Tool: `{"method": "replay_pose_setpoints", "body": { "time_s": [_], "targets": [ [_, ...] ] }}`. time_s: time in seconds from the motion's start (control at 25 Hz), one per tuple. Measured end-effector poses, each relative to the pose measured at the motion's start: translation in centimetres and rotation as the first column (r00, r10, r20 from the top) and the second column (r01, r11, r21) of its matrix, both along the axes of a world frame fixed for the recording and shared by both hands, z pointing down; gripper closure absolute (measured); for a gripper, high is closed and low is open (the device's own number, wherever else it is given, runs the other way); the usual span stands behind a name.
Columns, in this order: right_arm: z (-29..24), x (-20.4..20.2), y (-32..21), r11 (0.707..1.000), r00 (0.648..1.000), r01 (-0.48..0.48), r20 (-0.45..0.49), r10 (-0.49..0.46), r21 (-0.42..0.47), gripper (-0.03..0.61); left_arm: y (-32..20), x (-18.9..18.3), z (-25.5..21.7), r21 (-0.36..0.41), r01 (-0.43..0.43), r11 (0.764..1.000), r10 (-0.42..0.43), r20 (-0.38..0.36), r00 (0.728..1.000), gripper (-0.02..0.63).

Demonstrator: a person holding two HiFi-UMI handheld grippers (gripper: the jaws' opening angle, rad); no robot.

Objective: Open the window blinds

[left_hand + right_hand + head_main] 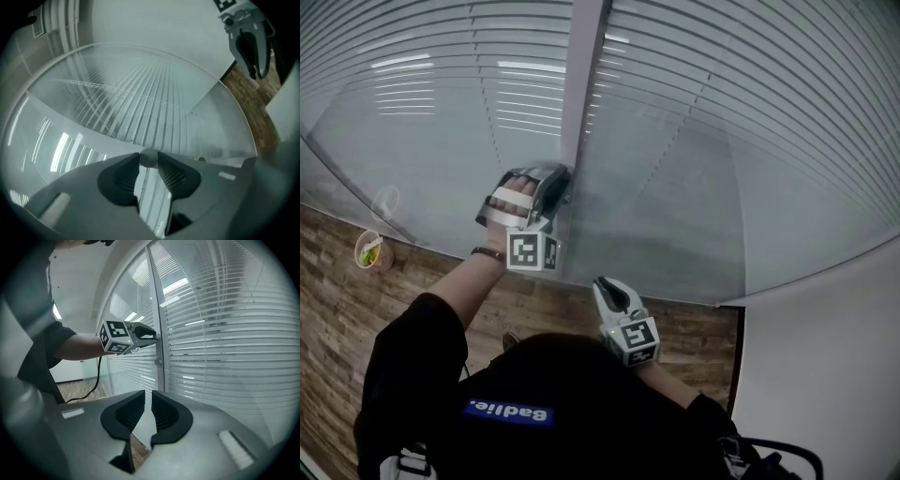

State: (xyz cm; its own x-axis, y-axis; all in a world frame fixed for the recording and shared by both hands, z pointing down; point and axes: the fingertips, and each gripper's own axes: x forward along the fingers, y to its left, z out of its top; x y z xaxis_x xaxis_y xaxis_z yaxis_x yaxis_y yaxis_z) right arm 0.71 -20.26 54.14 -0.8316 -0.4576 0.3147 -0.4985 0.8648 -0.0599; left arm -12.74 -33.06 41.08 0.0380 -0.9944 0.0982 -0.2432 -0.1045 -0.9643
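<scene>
White slatted blinds (741,131) hang behind glass on both sides of a grey upright frame post (584,75). My left gripper (563,184) reaches to that post, and its jaws are shut on a small round grey knob (149,158) at their tips. In the right gripper view the left gripper (153,337) touches the post, with a second small knob (158,362) lower down. The slats (225,343) lie nearly flat with gaps between them. My right gripper (606,287) hangs back nearer my body, jaws almost together with nothing between them (146,408).
A paper cup with food (370,251) stands on the wooden floor (337,319) by the glass at the left. A white wall (834,375) closes the right side. A black cable (96,380) hangs under my left arm.
</scene>
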Motion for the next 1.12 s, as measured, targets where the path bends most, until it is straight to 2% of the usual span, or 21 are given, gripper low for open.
{"method": "replay_pose_setpoints", "body": {
  "time_s": [0.16, 0.36, 0.44, 0.56, 0.76, 0.84, 1.0, 1.12],
  "targets": [
    [0.5, 0.1, 0.1, 1.0, 1.0, -0.022, 0.002, 0.022, -0.01, 0.531, 0.1, 0.0, 0.5, -0.016, -0.035, 0.999, 0.037, 0.133, 0.99, 0.492],
    [-0.1, -0.2, 0.3, 0.999, 1.0, -0.029, 0.012, 0.029, -0.013, 0.531, 0.0, 0.2, -0.1, -0.026, -0.073, 0.997, 0.077, 0.255, 0.964, 0.492],
    [0.0, -0.2, 0.4, 0.999, 0.999, -0.032, 0.014, 0.032, -0.015, 0.531, 0.0, 0.2, 0.0, -0.03, -0.082, 0.996, 0.087, 0.284, 0.955, 0.492],
    [0.2, -0.2, 0.5, 0.999, 0.999, -0.029, 0.012, 0.03, -0.013, 0.529, 0.1, 0.3, 0.1, -0.027, -0.085, 0.996, 0.09, 0.289, 0.953, 0.492],
    [-0.2, -0.3, 0.8, 1.0, 1.0, -0.027, 0.008, 0.027, -0.009, 0.515, 0.4, 0.5, -0.2, -0.017, -0.094, 0.995, 0.096, 0.196, 0.976, 0.476],
    [0.0, -0.3, 0.8, 1.0, 1.0, -0.028, 0.008, 0.028, -0.012, 0.512, 0.6, 0.7, 0.0, -0.019, -0.092, 0.996, 0.094, 0.146, 0.985, 0.425],
    [0.6, 0.0, 0.5, 0.999, 0.999, -0.033, 0.006, 0.033, -0.023, 0.511, 0.9, 0.6, 0.0, 0.0, -0.056, 0.998, 0.056, -0.019, 0.998, 0.419],
    [0.5, 0.2, 0.4, 0.999, 0.999, -0.037, -0.012, 0.037, -0.018, 0.511, 1.3, 0.5, -0.7, 0.034, -0.034, 0.999, 0.038, -0.139, 0.99, 0.419]
  ]
}}
